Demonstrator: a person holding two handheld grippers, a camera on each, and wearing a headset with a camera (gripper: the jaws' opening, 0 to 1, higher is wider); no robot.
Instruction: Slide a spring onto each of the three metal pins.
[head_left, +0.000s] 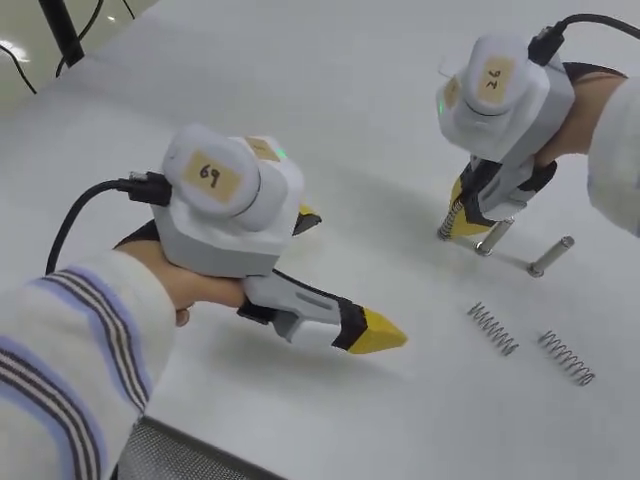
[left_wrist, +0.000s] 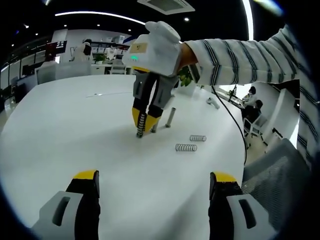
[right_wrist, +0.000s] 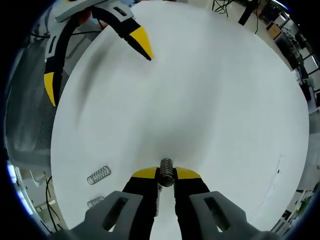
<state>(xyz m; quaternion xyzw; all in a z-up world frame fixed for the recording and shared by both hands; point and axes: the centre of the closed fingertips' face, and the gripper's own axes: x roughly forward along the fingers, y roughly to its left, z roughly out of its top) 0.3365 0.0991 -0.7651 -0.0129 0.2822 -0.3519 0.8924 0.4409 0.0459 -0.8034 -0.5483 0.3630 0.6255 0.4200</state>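
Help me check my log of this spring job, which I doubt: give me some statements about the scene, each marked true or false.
1. The right gripper grips a spring between its tips. True.
2. The left gripper is shut on a pin. False: its jaws are wide apart and hold nothing.
3. Two loose springs lie on the table. True.
4. Every pin already wears a spring. False: two pins beside the right gripper are bare.
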